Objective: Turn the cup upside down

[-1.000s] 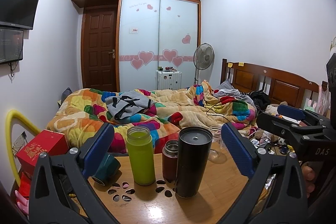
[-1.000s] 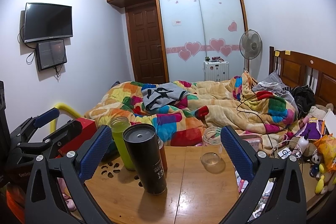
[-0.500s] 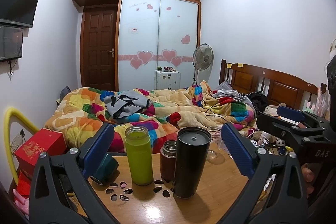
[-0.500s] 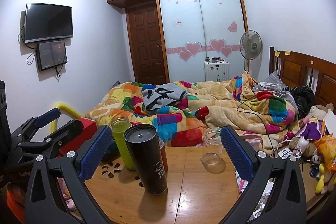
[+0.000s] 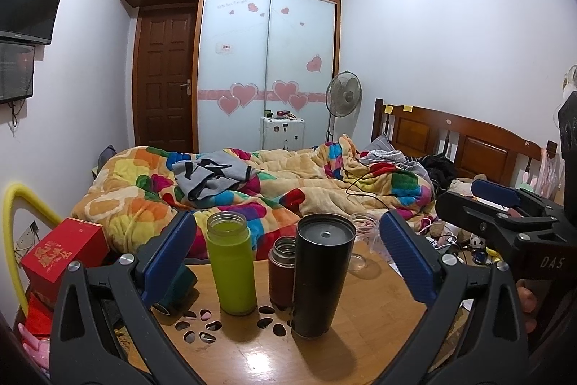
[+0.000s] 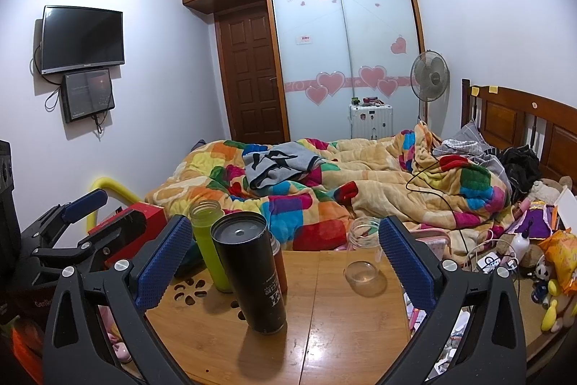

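Note:
A tall black tumbler [image 5: 319, 276] [image 6: 252, 273] stands on the wooden table [image 5: 360, 331], its closed flat end up. A lime green bottle [image 5: 230, 262] [image 6: 207, 240], a small brown flask [image 5: 281, 273] and a clear glass cup [image 6: 362, 253] [image 5: 360, 240] stand upright behind it. My left gripper [image 5: 288, 262] is open and empty, the tumbler and bottles between its blue pads. My right gripper [image 6: 279, 262] is open and empty, framing the tumbler and the glass cup. Each gripper shows at the edge of the other's view.
A dark teal object [image 5: 178, 287] lies at the table's left. A red box [image 5: 61, 251] and a yellow tube [image 5: 14, 204] are left of the table. The bed with a colourful quilt [image 6: 324, 175] lies behind. Toys and cables [image 6: 523, 248] clutter the right side.
The left wrist view has drifted slightly, with the table objects shifting a little left and down. The right view is almost unchanged. Both grippers stay open.

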The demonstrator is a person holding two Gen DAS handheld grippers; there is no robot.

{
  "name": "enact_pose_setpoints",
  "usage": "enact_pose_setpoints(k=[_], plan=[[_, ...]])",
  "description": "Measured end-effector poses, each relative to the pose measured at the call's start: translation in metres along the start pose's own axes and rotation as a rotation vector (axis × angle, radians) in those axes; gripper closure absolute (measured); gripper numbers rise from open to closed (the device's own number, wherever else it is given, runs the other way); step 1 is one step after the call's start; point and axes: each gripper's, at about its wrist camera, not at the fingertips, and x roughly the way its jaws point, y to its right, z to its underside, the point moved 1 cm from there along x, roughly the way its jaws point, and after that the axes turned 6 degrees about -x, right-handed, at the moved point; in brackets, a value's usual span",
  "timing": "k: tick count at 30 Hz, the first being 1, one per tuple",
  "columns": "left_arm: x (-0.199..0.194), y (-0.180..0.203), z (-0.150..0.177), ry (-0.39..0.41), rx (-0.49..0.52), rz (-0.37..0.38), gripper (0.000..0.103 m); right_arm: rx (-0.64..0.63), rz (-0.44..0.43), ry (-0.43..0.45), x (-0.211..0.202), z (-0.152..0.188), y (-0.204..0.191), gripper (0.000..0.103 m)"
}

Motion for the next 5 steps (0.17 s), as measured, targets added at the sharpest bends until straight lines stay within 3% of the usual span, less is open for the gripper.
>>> enact_pose_setpoints(k=[5], plan=[[0.0015, 0.0002, 0.0022, -0.007, 0.000, 0.013, 0.000, 0.001, 0.000, 0.000, 0.0000, 0.0005, 0.0004, 0.000]])
